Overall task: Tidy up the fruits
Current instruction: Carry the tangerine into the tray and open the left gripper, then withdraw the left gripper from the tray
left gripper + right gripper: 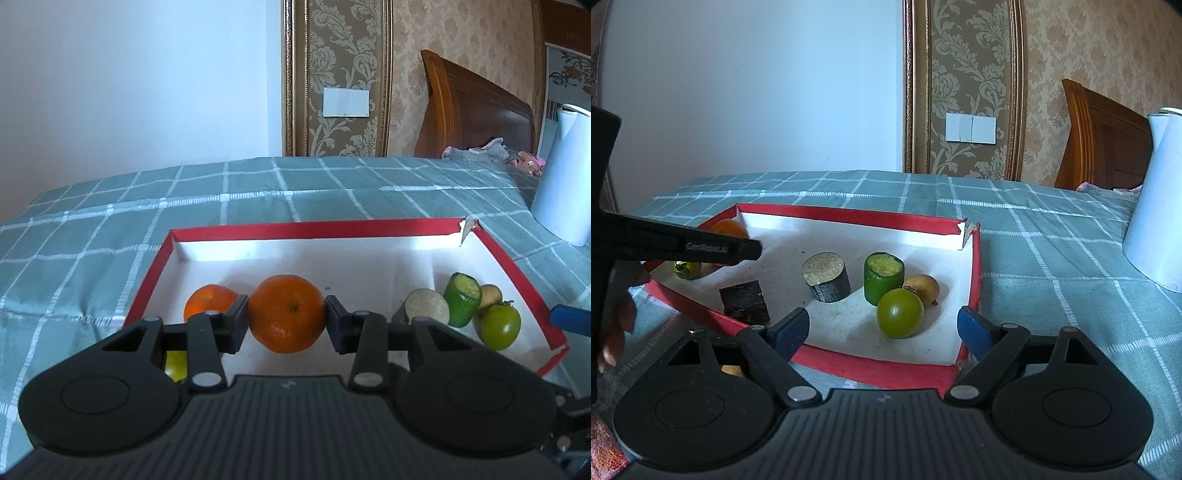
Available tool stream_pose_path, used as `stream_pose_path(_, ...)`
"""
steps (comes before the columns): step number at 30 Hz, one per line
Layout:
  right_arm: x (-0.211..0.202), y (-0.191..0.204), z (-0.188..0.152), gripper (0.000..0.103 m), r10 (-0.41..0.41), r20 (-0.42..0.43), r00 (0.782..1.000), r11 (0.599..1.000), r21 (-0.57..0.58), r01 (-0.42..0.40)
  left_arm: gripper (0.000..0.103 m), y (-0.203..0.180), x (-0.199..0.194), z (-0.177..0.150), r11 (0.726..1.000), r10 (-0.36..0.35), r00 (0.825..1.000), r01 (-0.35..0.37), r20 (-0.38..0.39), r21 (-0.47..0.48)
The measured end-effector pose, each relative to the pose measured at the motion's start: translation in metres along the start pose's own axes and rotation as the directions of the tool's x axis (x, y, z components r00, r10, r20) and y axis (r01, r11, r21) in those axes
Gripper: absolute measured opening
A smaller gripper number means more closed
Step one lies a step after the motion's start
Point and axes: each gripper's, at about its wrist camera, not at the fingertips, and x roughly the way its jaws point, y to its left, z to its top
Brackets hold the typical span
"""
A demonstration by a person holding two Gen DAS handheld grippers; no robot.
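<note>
Both wrist views near red tray (517, 266)

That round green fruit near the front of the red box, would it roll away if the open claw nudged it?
Probably. The green fruit looks round and smooth, so a nudge would likely roll it. It rests against the cut green cylinder and the yellowish fruit, which may stop it rolling backward. The red box wall should contain it. Its glossy skin could slip between the right gripper pads.

Yellow-green fruit (176, 364) mostly hidden behind the left gripper (287, 319); white jug (565, 177) cut by frame edge.
</note>
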Motion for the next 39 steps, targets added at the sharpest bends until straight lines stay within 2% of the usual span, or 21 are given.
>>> stream_pose_path(7,0.0,0.0,0.0,0.089,0.0,0.0,1.0,1.0,0.0,0.0,0.041,-0.003,0.012,0.003,1.0,-0.004,1.0,0.004,0.002,0.006)
stream_pose_path(21,0.0,0.0,0.0,0.09,0.0,-0.001,1.0,1.0,-0.001,0.0,0.044,-0.004,0.011,0.002,1.0,-0.003,1.0,0.003,0.01,0.016)
stream_pose_path(24,0.0,-0.001,0.001,0.09,0.0,-0.001,1.0,1.0,0.0,0.0,0.049,-0.005,0.008,0.001,1.0,0.0,1.0,-0.001,0.019,0.012)
stream_pose_path(28,0.0,0.0,0.001,0.09,-0.001,-0.001,1.0,1.0,-0.001,0.001,0.069,-0.006,-0.001,-0.002,1.0,0.021,0.999,-0.022,0.048,0.019)
stream_pose_path(39,0.0,0.0,0.001,0.091,0.0,-0.001,1.0,1.0,-0.001,0.0,0.069,0.002,-0.017,-0.01,0.998,0.062,0.997,-0.062,0.04,-0.002)
